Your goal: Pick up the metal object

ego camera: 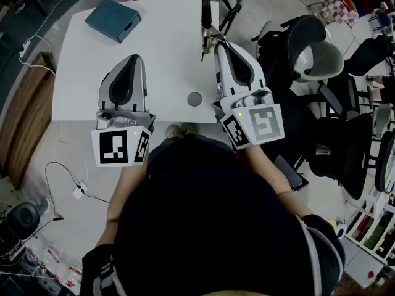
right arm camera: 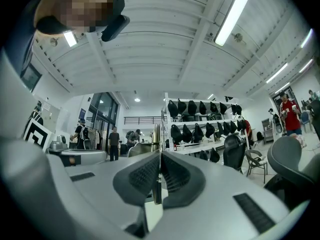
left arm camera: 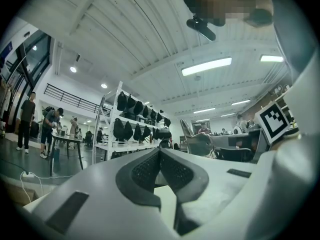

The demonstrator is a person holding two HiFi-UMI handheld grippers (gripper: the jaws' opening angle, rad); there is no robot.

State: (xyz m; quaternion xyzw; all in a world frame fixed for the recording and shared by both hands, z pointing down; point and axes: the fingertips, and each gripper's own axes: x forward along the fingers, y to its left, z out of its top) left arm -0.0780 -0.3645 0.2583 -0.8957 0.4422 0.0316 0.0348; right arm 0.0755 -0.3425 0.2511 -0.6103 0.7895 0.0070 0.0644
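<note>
The metal object (ego camera: 206,28) is a slim utensil with a dark handle. It sticks out past my right gripper (ego camera: 216,42) over the far right part of the white table (ego camera: 166,48). In the right gripper view its thin metal edge (right arm camera: 157,191) stands upright between the pads, and my right gripper (right arm camera: 160,156) is shut on it. My left gripper (ego camera: 133,59) hovers over the table's near left. In the left gripper view the left gripper (left arm camera: 160,154) has its pads pressed together with nothing between them.
A teal box (ego camera: 113,20) lies at the table's far left corner. A small grey round disc (ego camera: 195,98) sits near the front edge between the grippers. Office chairs (ego camera: 311,54) crowd the right side. Cables (ego camera: 68,177) run over the floor at the left.
</note>
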